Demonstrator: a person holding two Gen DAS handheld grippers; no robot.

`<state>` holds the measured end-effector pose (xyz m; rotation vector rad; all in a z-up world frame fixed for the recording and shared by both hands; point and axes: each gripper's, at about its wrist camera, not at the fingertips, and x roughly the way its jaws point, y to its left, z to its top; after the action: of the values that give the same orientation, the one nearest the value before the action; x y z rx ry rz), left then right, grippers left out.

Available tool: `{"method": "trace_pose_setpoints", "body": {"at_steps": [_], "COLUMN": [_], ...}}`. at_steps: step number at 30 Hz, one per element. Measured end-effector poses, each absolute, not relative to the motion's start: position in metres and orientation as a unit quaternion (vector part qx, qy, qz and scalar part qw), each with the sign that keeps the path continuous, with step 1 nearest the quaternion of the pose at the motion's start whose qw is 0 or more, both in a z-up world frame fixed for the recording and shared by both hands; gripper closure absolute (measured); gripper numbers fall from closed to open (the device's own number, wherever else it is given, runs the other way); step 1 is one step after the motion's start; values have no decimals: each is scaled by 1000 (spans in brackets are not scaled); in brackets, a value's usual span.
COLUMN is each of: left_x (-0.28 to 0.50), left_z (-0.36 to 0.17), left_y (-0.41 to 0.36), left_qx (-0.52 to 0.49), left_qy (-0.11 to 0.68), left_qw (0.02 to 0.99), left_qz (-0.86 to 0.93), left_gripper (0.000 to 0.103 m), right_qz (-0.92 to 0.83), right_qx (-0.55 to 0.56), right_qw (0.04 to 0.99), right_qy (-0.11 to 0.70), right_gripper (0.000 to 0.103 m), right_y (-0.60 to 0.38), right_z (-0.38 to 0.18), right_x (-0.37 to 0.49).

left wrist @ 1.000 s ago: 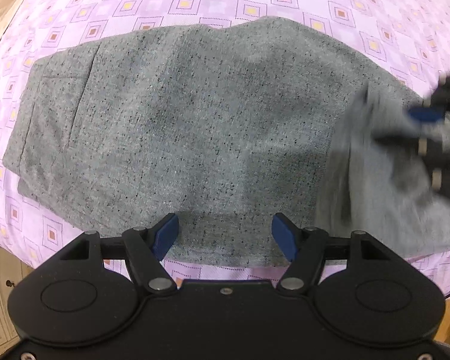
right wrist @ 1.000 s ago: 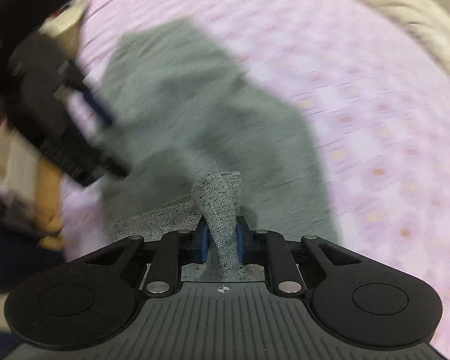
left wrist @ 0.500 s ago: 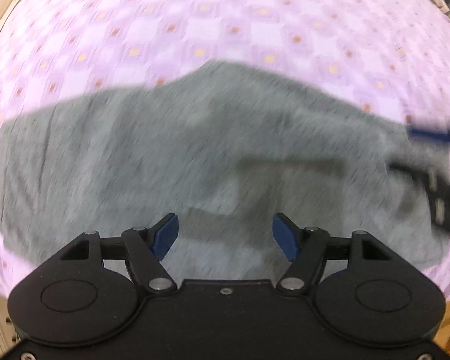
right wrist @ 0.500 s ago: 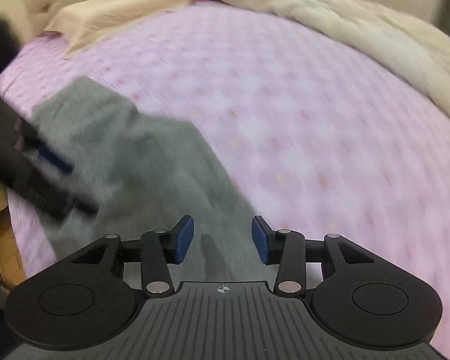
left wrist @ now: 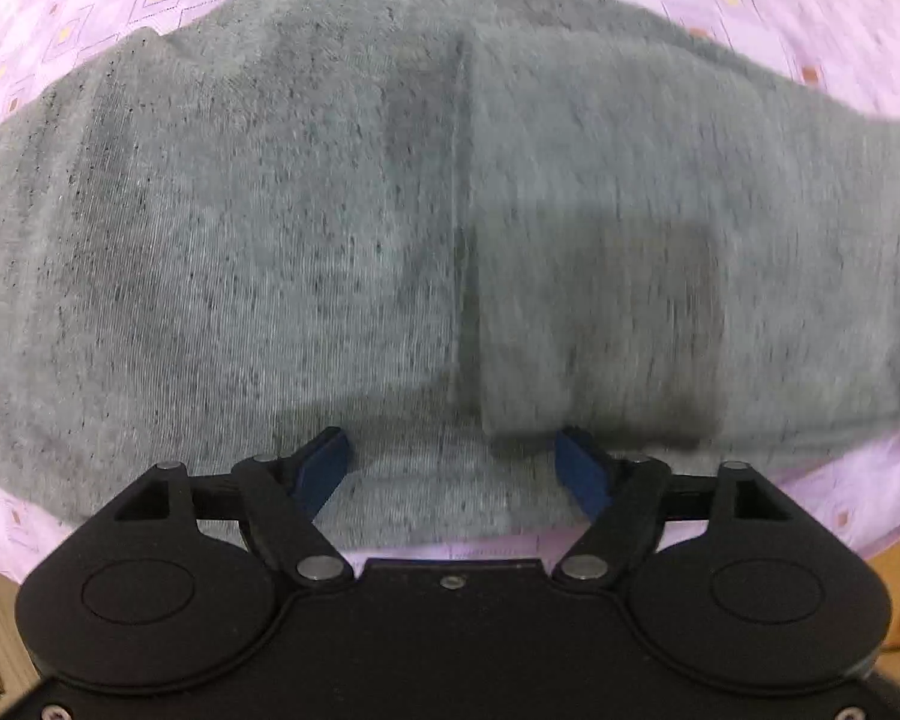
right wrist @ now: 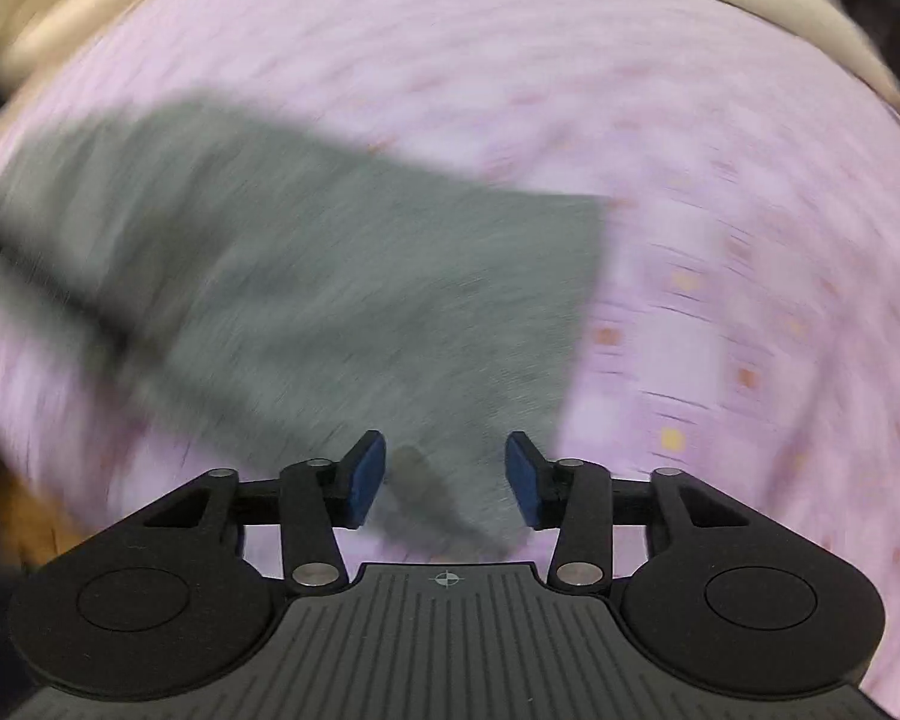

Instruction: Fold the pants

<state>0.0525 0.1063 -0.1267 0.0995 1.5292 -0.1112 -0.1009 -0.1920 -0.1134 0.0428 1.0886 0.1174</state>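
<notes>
Pants [left wrist: 342, 228] lie flat beneath both tools — left tool [left wrist: 453, 468] and right tool [right wrist: 444, 477] opening, empty.

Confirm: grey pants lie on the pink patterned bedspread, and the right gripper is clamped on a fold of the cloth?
Not quite. The right gripper grips nothing: the right wrist view shows its jaws apart and opening. The grey pants do lie on the pink bedspread.

right gripper [right wrist: 444, 471] jaws opening, pants [left wrist: 390, 228] released, folded flat

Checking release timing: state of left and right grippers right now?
Left gripper: jaws opening, empty, above the grey pants.
Right gripper: jaws opening, gripping nothing, pants below.
</notes>
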Motion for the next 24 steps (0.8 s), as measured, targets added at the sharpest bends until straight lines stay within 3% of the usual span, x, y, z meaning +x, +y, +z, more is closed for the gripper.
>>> {"method": "trace_pose_setpoints", "body": {"at_steps": [4,5,6,7,16,19,24], "left_x": [35,30,25,22,23,50,106], "left_z": [-114,-110,-103,-97,-37,-23,-23], "left_y": [101,96,95,94,142,166,210], "left_qx": [61,61,64,67,55,61,79], "left_qy": [677,671,664,657,611,597,576], "left_qw": [732,738,744,749,789,799,813], "left_qz": [-46,-45,-43,-40,19,30,36], "left_gripper": [28,28,28,28,28,28,28], "right_qz": [12,20,36,44,29,42,78], "right_qx": [157,170,153,119,65,52,49], "right_qw": [819,807,806,811,832,857,870], "right_qy": [552,566,571,571,550,512,485], "right_gripper": [51,58,89,92,90,80,76], "right_y": [-222,-223,-219,-214,-209,-201,-166], "right_z": [-134,-138,-137,-132,-108,-86,-66], "right_x": [-83,-79,-77,-75,-69,-68,-55]}}
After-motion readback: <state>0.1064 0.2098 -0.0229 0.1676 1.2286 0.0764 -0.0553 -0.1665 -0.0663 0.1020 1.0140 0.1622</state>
